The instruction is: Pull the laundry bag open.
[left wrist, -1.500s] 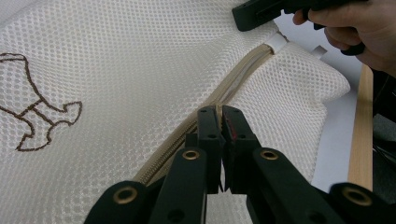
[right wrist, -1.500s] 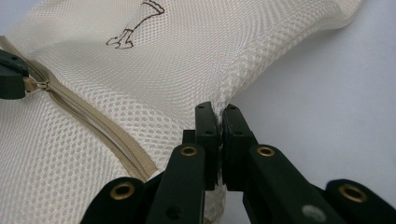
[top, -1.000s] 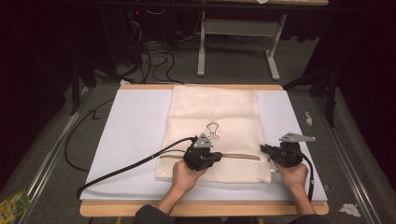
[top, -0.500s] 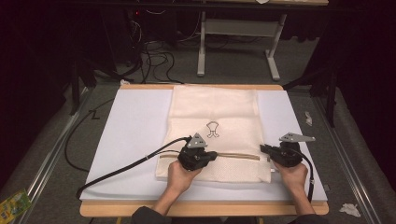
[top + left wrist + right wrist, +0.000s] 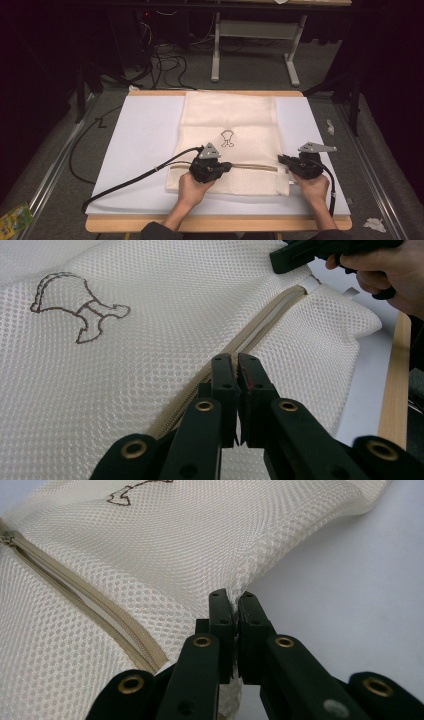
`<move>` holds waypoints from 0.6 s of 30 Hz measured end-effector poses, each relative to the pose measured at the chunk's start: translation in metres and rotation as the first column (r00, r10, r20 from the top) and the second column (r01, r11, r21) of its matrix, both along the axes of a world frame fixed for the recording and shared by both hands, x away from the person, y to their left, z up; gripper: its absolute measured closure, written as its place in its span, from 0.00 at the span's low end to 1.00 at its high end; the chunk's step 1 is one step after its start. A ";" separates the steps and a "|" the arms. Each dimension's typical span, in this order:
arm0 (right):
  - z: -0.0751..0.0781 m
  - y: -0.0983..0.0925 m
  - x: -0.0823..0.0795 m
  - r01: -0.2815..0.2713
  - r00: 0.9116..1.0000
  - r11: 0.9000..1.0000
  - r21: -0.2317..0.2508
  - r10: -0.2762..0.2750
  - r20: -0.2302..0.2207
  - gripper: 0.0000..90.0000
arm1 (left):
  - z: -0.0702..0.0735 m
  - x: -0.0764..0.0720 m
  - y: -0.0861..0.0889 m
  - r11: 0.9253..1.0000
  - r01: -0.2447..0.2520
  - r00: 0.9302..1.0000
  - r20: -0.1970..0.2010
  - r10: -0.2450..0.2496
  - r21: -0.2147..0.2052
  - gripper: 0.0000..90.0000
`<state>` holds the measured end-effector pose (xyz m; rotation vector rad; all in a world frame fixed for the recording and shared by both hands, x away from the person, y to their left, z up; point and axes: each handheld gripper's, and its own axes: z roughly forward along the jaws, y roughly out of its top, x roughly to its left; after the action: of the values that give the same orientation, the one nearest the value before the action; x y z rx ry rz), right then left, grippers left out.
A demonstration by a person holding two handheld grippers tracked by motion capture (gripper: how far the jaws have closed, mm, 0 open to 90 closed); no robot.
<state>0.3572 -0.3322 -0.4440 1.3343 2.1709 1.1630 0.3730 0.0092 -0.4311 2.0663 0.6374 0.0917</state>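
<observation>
My mesh bag is cream with a brown outline motif; its zipper tan; my jaws black; the mat white.

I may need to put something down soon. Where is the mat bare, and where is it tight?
The white mat is bare left of the mesh bag, though the left gripper's cable crosses its near part. A narrower bare strip runs right of the bag, beyond the right gripper. It is crowded along the near edge, where both grippers sit at the bag's zipper.
</observation>
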 end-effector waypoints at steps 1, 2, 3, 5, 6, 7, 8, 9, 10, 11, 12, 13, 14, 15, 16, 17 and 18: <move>0.000 0.000 0.000 0.000 1.000 1.000 0.002 0.000 0.000 0.98 | -0.001 0.000 0.000 1.000 0.001 1.000 -0.003 -0.001 0.001 0.97; -0.001 0.000 0.000 0.000 1.000 1.000 0.003 0.000 -0.004 0.98 | -0.001 0.000 0.000 1.000 -0.002 1.000 -0.001 0.002 0.007 0.97; 0.000 0.000 0.000 0.007 1.000 1.000 -0.002 -0.007 -0.007 0.98 | -0.001 0.000 0.001 1.000 -0.003 1.000 -0.003 0.003 0.008 0.97; 0.000 -0.001 -0.001 0.007 1.000 1.000 -0.001 -0.007 -0.009 0.98 | 0.000 0.000 0.004 1.000 -0.005 1.000 -0.006 0.005 0.012 0.97; 0.000 -0.001 -0.001 0.006 1.000 1.000 -0.001 -0.006 -0.005 0.98 | 0.000 0.000 0.005 1.000 -0.007 1.000 -0.005 0.007 0.015 0.97; 0.001 -0.001 -0.001 0.007 1.000 1.000 0.000 -0.007 -0.005 0.98 | 0.000 0.000 0.006 1.000 -0.007 1.000 -0.004 0.007 0.016 0.97; 0.001 -0.001 -0.001 0.008 1.000 1.000 0.001 -0.008 -0.006 0.98 | 0.001 0.000 0.007 1.000 -0.010 1.000 -0.003 0.010 0.016 0.97; 0.000 -0.001 0.000 0.009 1.000 1.000 0.002 -0.009 -0.007 0.98 | 0.001 0.000 0.007 1.000 -0.014 1.000 -0.002 0.014 0.013 0.97; 0.000 0.000 0.000 0.011 1.000 1.000 0.004 -0.011 -0.011 0.98 | 0.002 0.000 0.008 1.000 -0.012 1.000 -0.001 0.012 0.011 0.97; 0.000 0.000 0.000 0.006 1.000 1.000 0.002 -0.006 -0.005 0.98 | 0.002 0.000 0.008 1.000 -0.011 1.000 0.003 0.011 0.012 0.97; 0.001 0.000 0.000 0.005 1.000 1.000 0.001 -0.005 -0.003 0.98 | 0.002 0.000 0.008 1.000 -0.013 1.000 0.003 0.013 0.008 0.97; 0.000 0.000 0.000 0.006 1.000 1.000 0.002 -0.006 -0.007 0.98 | 0.001 0.000 0.008 1.000 -0.013 1.000 0.003 0.013 0.009 0.97; 0.000 -0.001 0.000 0.005 1.000 1.000 -0.004 -0.005 -0.005 0.98 | 0.001 0.000 0.009 1.000 -0.016 1.000 0.000 0.016 0.006 0.97; 0.000 -0.001 0.000 0.008 1.000 1.000 -0.003 -0.008 -0.008 0.98 | 0.001 0.000 0.010 1.000 -0.017 1.000 -0.004 0.017 0.003 0.97; 0.000 -0.002 0.000 0.011 1.000 1.000 0.002 -0.011 -0.010 0.98 | 0.000 0.000 0.011 1.000 -0.020 1.000 -0.005 0.020 0.004 0.97; 0.000 -0.002 0.000 0.015 1.000 1.000 0.001 -0.015 -0.008 0.98 | 0.000 0.000 0.012 1.000 -0.023 1.000 -0.005 0.023 0.005 0.97; 0.001 -0.002 0.000 0.015 1.000 1.000 0.001 -0.015 -0.008 0.98 | 0.001 0.000 0.013 1.000 -0.024 1.000 -0.004 0.024 0.008 0.97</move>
<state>0.3569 -0.3340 -0.4434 1.3559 2.1624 1.1555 0.3731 0.0223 -0.4306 2.0674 0.6656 0.1034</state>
